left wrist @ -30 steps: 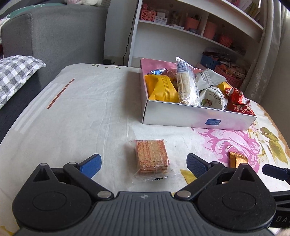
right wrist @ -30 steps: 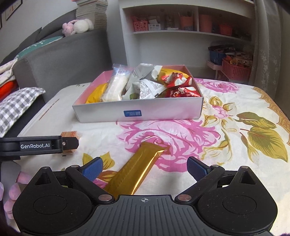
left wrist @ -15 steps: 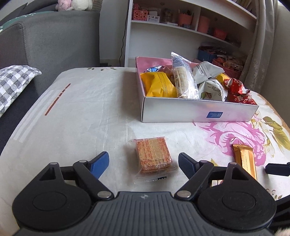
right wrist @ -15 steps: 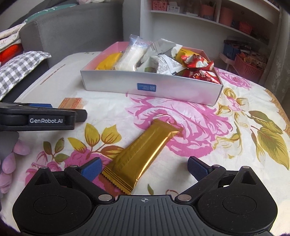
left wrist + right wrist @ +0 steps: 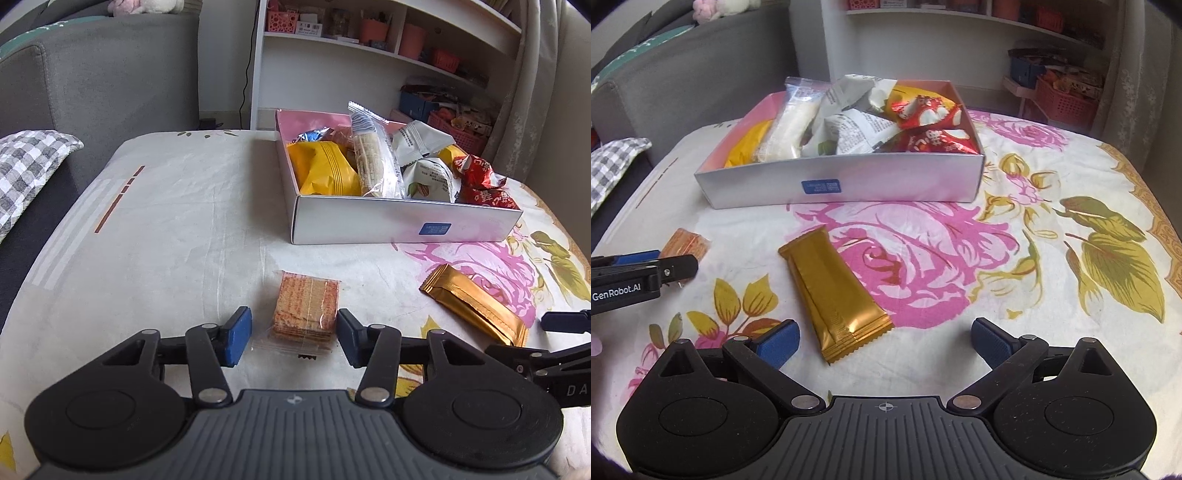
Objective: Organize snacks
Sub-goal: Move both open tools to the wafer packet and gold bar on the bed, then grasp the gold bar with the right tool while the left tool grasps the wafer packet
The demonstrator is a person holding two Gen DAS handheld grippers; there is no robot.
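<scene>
A clear-wrapped pack of orange wafer crackers [image 5: 304, 308] lies on the cloth, and it shows at the left in the right wrist view [image 5: 685, 245]. My left gripper [image 5: 293, 338] is open with its pads on either side of the pack's near end, not squeezing it. A gold-wrapped bar [image 5: 834, 295] lies on the pink flower print; it also shows in the left wrist view [image 5: 474, 304]. My right gripper [image 5: 884, 341] is open and empty, just behind the bar's near end. A silver box [image 5: 406, 225] with a pink inside holds several snack packets.
The table wears a floral cloth [image 5: 1071, 236]. A grey sofa [image 5: 92, 81] with a checked cushion [image 5: 26, 170] stands at the left. White shelves [image 5: 369, 48] with baskets stand behind the table. The left gripper's arm [image 5: 631, 278] reaches in from the left in the right wrist view.
My left gripper has narrowed around the cracker pack and moved up to it. My right gripper has swung so that the gold bar now lies between its open fingers' line.
</scene>
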